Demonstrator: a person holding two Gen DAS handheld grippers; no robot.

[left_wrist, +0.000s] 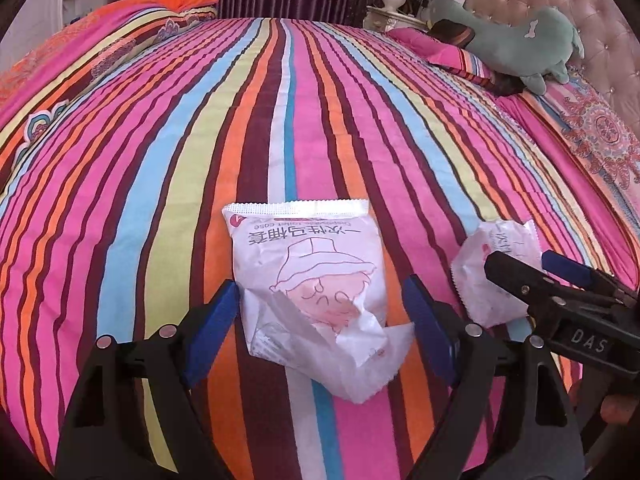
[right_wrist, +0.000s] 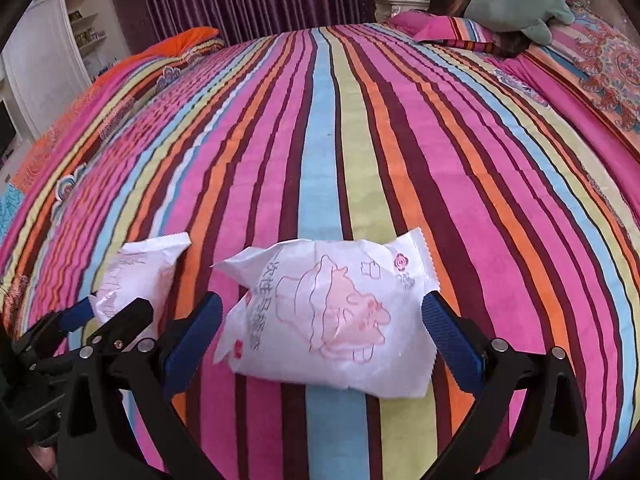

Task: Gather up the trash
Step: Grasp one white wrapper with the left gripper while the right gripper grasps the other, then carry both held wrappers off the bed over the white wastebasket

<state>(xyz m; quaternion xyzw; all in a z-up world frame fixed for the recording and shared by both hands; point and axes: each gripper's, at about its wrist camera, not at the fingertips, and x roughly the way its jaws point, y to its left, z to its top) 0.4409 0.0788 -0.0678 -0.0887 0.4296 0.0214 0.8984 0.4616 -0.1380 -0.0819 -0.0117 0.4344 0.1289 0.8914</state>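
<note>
On the striped bed (left_wrist: 320, 120), each open hand-held gripper, left (left_wrist: 320, 332) and right (right_wrist: 324, 336), straddles a light, crinkly wrapper (left_wrist: 316, 292) (slippery film; pinch mid-body)

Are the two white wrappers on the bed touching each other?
Apart. The right wrist view shows striped bedspread between the left wrapper and the right wrapper; the left wrist view shows the same gap.
</note>
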